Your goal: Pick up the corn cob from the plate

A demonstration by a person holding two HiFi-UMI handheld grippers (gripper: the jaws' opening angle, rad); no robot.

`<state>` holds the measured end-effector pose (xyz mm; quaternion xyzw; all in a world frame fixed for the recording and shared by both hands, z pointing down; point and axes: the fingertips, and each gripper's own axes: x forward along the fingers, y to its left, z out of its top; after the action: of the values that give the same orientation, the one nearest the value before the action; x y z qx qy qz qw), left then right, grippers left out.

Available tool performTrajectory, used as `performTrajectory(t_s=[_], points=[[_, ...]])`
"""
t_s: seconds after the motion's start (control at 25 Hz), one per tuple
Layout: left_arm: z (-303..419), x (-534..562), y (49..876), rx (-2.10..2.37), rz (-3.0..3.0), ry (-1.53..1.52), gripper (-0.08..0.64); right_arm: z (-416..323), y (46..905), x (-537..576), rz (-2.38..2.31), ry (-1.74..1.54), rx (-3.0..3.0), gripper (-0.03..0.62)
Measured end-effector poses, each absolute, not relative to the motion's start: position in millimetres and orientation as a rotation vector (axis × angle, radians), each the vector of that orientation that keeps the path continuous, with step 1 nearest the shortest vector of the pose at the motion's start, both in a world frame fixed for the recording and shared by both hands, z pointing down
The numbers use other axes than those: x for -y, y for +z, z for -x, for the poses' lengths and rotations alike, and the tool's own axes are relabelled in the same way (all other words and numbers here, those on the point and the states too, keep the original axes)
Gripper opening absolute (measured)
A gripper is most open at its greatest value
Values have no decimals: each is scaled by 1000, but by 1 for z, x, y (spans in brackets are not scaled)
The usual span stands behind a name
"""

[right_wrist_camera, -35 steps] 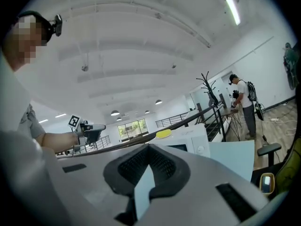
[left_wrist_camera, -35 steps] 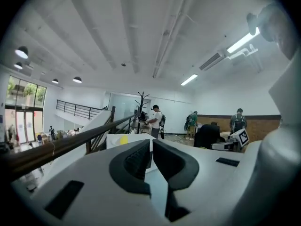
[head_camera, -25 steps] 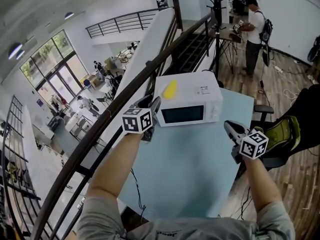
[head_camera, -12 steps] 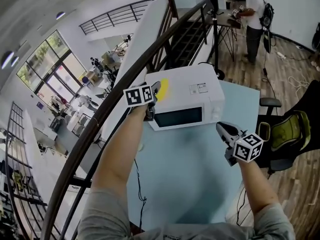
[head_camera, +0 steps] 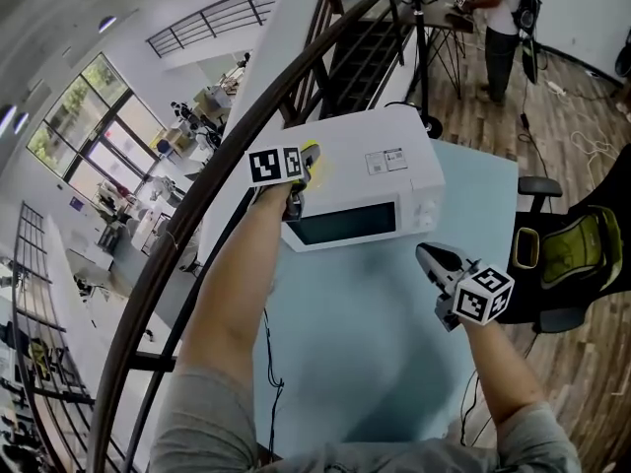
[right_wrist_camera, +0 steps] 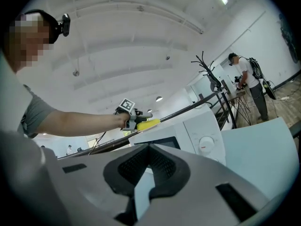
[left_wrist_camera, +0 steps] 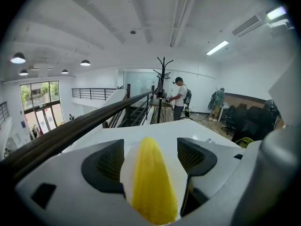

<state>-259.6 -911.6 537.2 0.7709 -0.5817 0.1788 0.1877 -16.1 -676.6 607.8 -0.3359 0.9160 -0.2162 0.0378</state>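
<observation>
A yellow corn cob (left_wrist_camera: 150,178) lies on a small white plate (left_wrist_camera: 126,169) on top of a white microwave (head_camera: 385,161). My left gripper (head_camera: 306,156) reaches over the microwave's top. Its jaws are opening and stand on either side of the cob, with plate showing between the pads and the cob. The right gripper view shows this from the side, with the corn cob (right_wrist_camera: 148,123) poking out in front of the left gripper (right_wrist_camera: 135,117). My right gripper (head_camera: 427,255) hovers over the light blue table (head_camera: 365,343) in front of the microwave, its jaws together and empty.
A dark stair railing (head_camera: 197,215) runs along the table's left side, with a drop to a lower floor beyond. A black and green office chair (head_camera: 562,254) stands at the right. A person (head_camera: 503,18) works at a far desk beside a coat stand (left_wrist_camera: 163,88).
My left gripper has gone forward from the microwave's front corner onto its top, reaching the corn cob, and its jaws have opened. My right gripper has sunk a little.
</observation>
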Motion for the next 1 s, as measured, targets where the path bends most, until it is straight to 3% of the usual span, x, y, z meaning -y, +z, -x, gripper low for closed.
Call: performTrajectory(t_s=[0.52,0.6,1.0], points=[[255,916,579,1647,-2060,821,354,20,627,673,1008,-716,-2803,15],[256,915,583,1693,-2050,924,272,21,629,671,1007,-720,-2800,15],[252,900,563,1730,-2080,876,262,14,612,657,1016,-697,-2809,15]])
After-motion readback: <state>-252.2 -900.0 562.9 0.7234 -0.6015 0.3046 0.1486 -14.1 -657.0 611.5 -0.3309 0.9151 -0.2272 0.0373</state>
